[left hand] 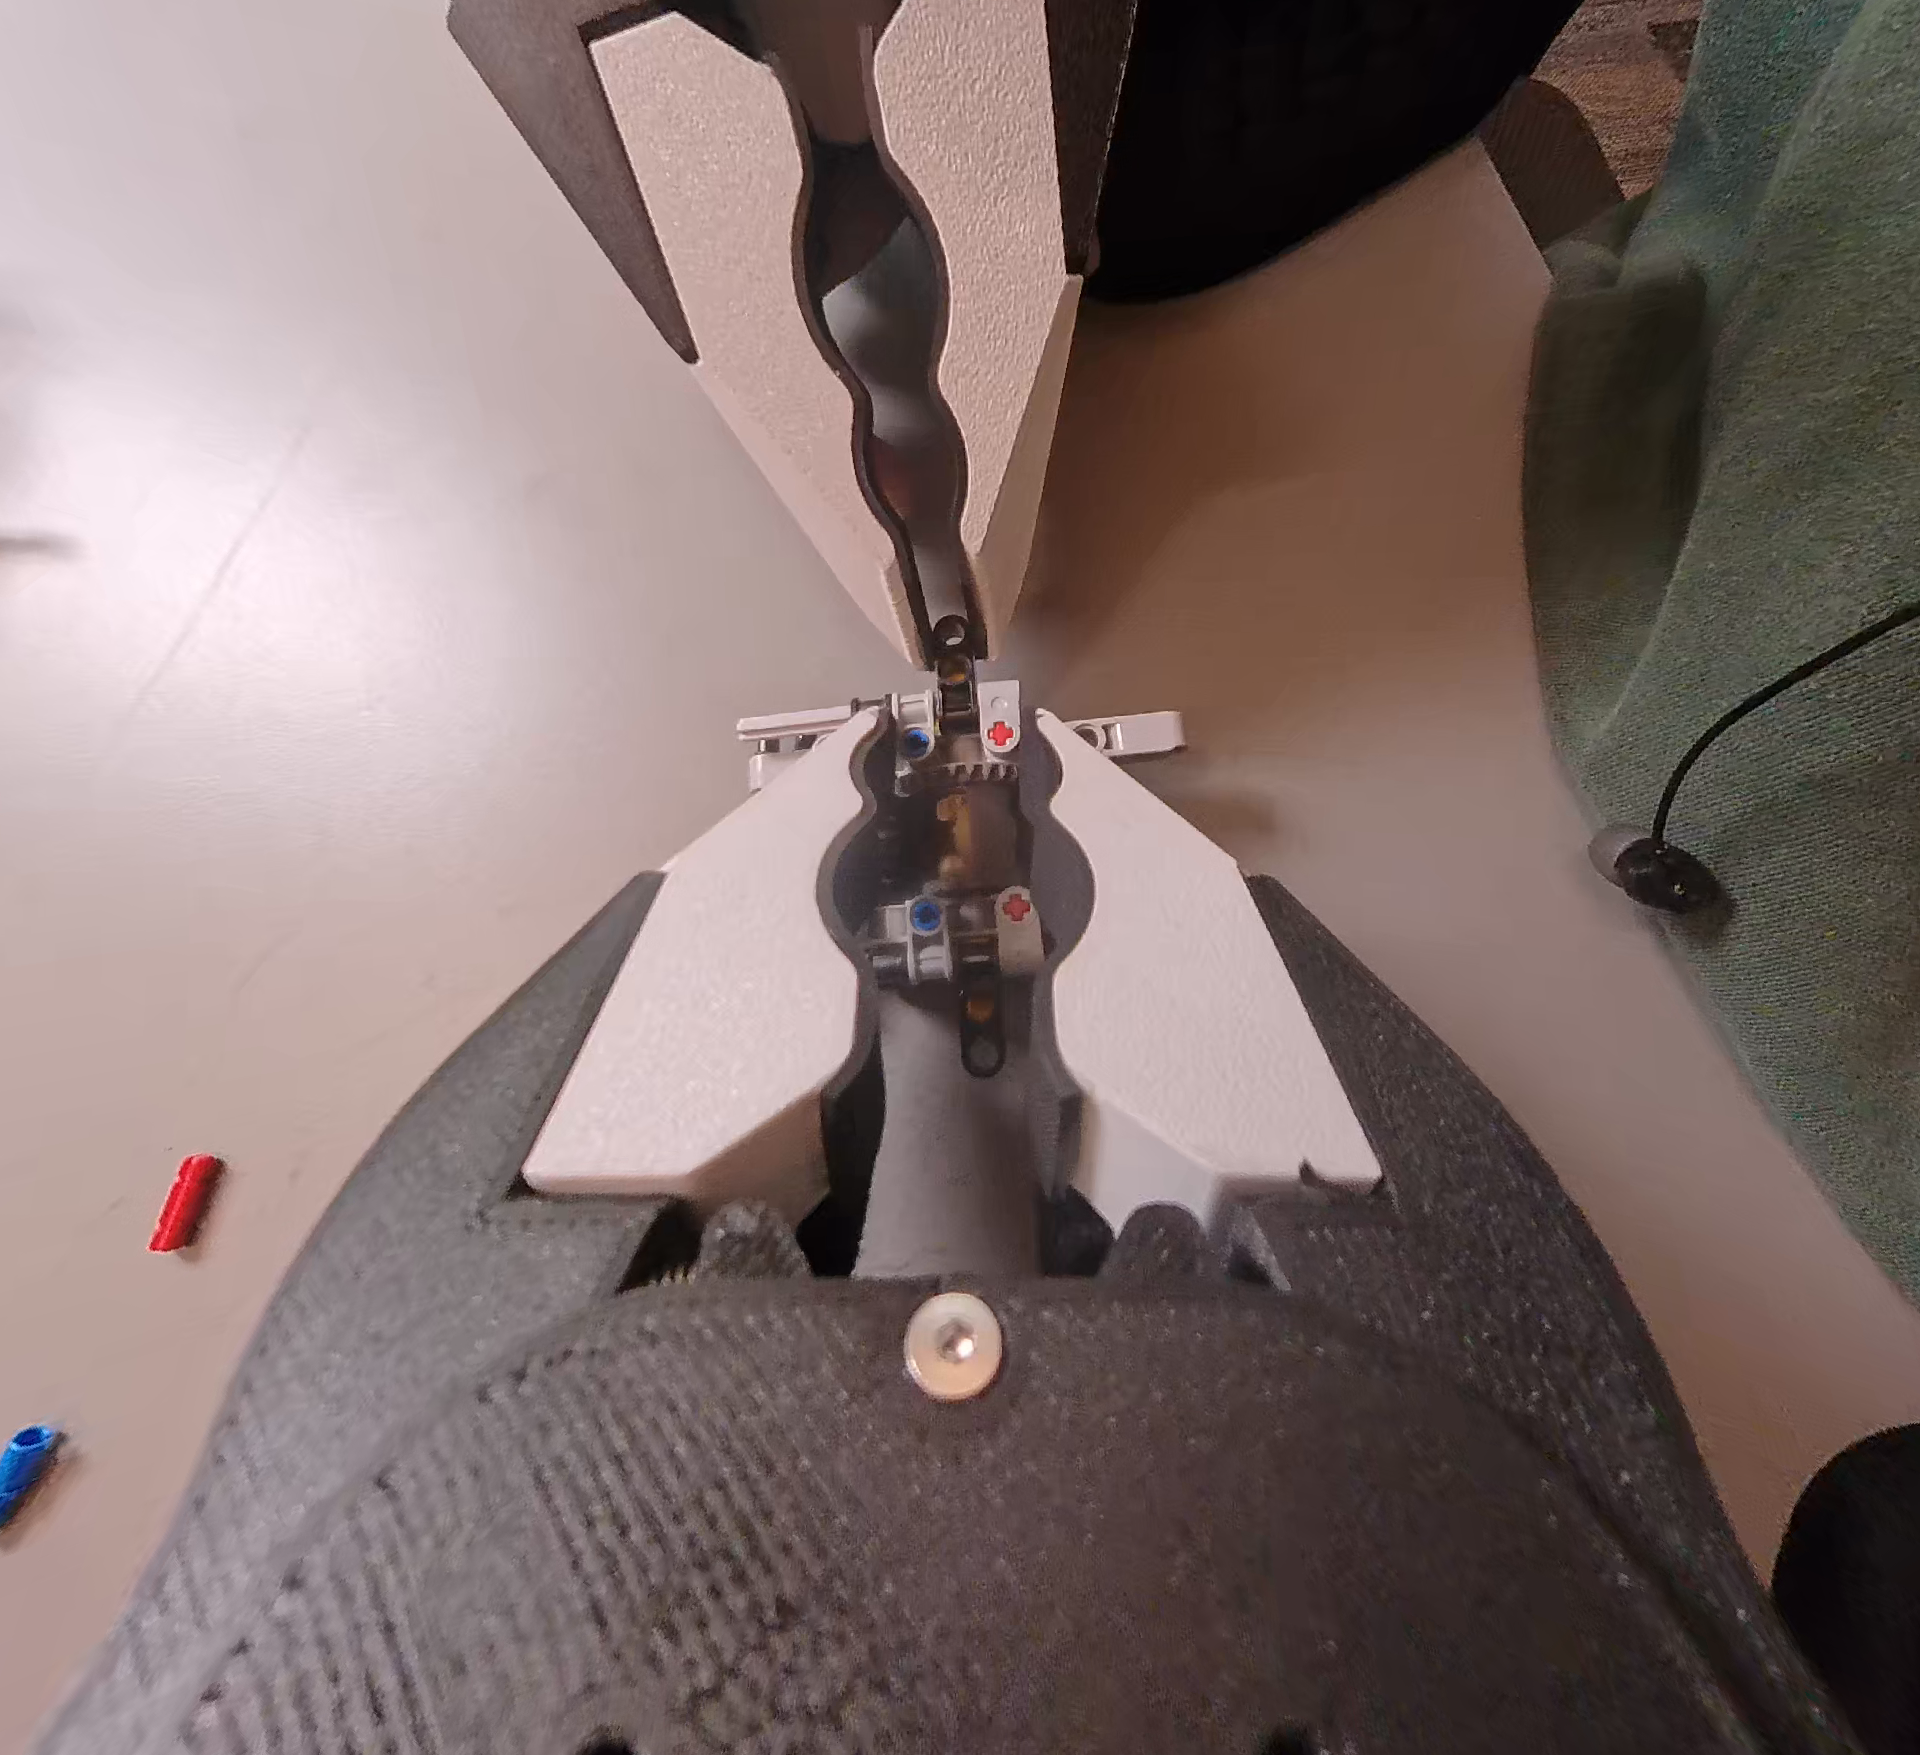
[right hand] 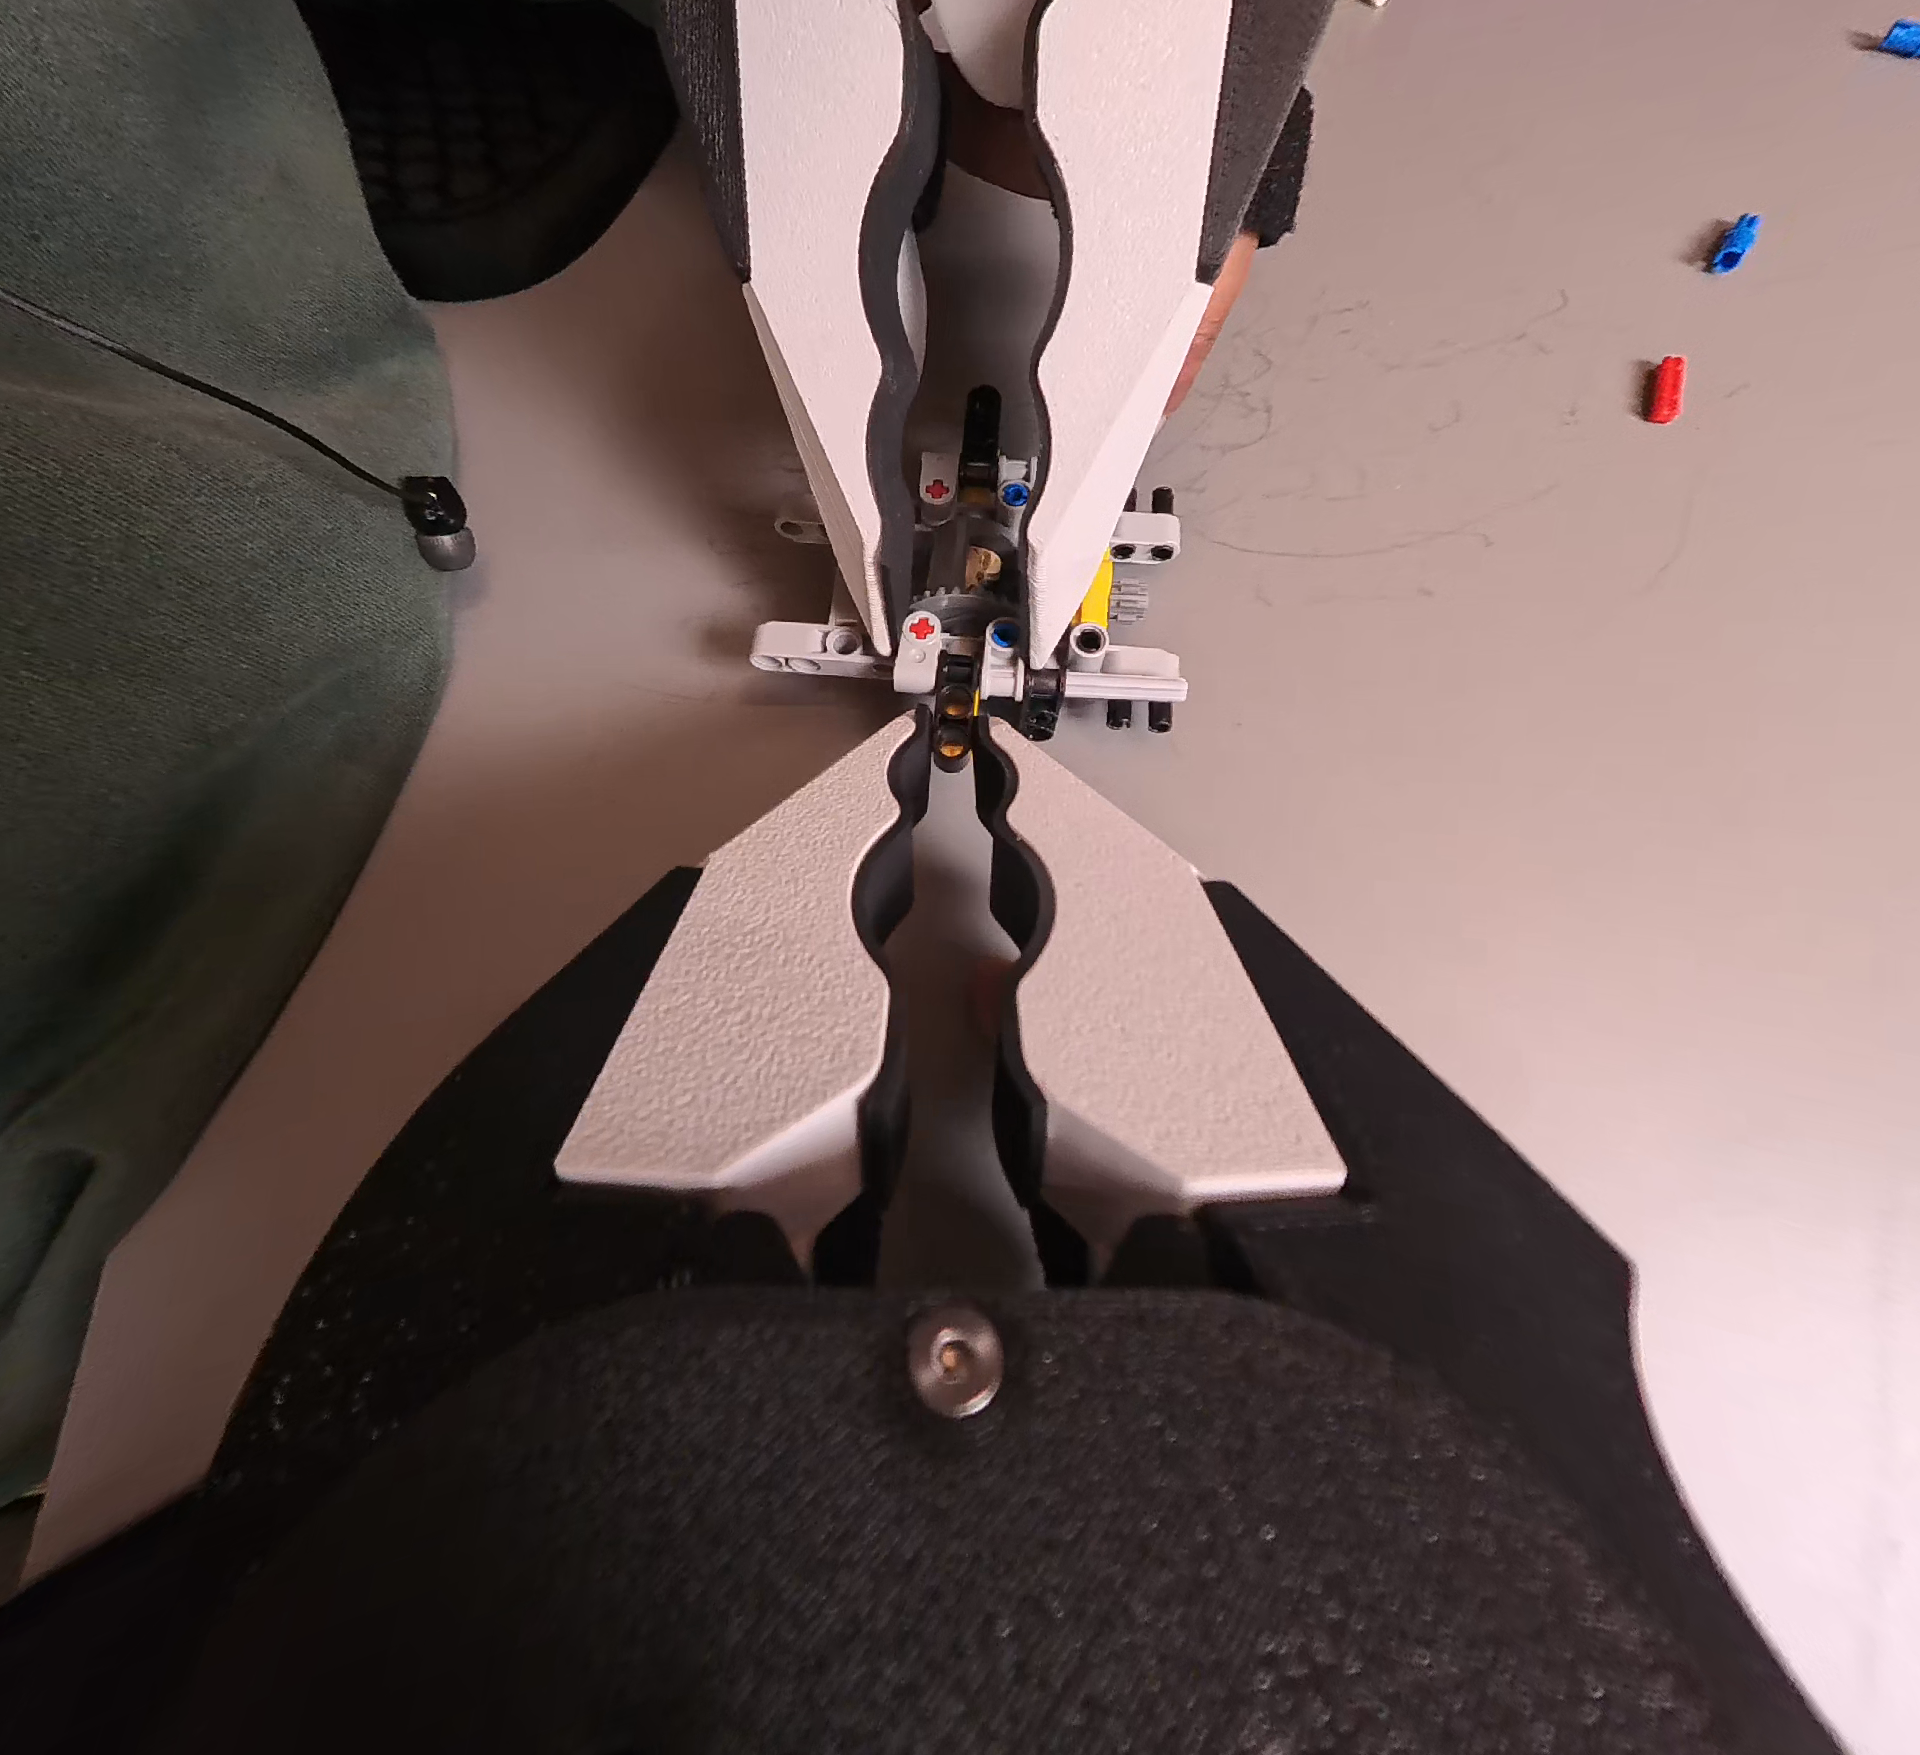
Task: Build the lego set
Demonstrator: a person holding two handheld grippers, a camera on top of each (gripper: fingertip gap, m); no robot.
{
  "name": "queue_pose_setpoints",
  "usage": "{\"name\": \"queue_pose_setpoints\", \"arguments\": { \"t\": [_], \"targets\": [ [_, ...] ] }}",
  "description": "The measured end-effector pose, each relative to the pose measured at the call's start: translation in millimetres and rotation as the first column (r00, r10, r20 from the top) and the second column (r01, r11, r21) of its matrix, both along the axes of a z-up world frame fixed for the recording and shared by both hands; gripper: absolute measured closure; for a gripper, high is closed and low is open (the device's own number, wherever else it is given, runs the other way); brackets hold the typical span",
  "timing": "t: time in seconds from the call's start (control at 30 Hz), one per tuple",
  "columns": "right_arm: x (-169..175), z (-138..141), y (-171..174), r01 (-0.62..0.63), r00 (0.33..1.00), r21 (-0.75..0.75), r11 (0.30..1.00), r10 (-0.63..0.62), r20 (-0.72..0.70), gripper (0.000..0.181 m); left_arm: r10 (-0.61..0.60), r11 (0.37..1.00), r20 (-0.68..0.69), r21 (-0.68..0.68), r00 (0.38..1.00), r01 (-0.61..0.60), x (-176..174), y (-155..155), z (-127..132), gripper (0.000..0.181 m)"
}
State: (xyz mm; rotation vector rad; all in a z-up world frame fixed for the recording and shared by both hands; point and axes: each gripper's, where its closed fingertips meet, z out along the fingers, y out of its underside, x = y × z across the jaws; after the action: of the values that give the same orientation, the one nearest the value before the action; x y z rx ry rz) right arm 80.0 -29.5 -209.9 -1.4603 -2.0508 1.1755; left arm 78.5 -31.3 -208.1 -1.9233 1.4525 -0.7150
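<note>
Both grippers look alike. The left gripper (left hand: pixel 951 749) has two pale grey wedge-shaped fingers (left hand: pixel 727 1009) with a pebbled surface, each lined inside with a wavy dark rubber pad (left hand: pixel 844 874). They sit in a black textured housing (left hand: pixel 790 1518) with one silver screw (left hand: pixel 953 1357) at its near centre. The right gripper (right hand: pixel 948 734) shows the same grey fingers (right hand: pixel 727 1009), black wavy pads (right hand: pixel 883 884), black housing (right hand: pixel 935 1549) and screw (right hand: pixel 954 1371). The person wears a green sleeve (right hand: pixel 156 562), with a thin black cable (right hand: pixel 187 380) ending in a small black tip lying across it.

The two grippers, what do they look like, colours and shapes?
Both match. The left gripper and right gripper each have two white, wedge-shaped fingers tapering to a point, lined with wavy black pads, on a textured black body with one silver screw at its centre. No cables show on them.
</note>
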Motion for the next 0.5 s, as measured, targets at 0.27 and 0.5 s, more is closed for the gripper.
{"name": "queue_pose_setpoints", "arguments": {
  "t": [0.27,0.5],
  "targets": [
    [1.9,-1.4,0.4,0.01,1.0,-0.02,1.0,-0.01,0.008,0.175,0.0,1.0,0.007,-0.002,1.0,0.0,-0.5,-1.0,0.0,0.16],
    [1.0,-1.3,0.9,0.015,1.0,0.0,1.0,-0.015,0.004,0.175,0.012,1.0,0.011,0.0,1.0,-0.012,-0.9,-0.3,0.1,0.16]
  ]
}}
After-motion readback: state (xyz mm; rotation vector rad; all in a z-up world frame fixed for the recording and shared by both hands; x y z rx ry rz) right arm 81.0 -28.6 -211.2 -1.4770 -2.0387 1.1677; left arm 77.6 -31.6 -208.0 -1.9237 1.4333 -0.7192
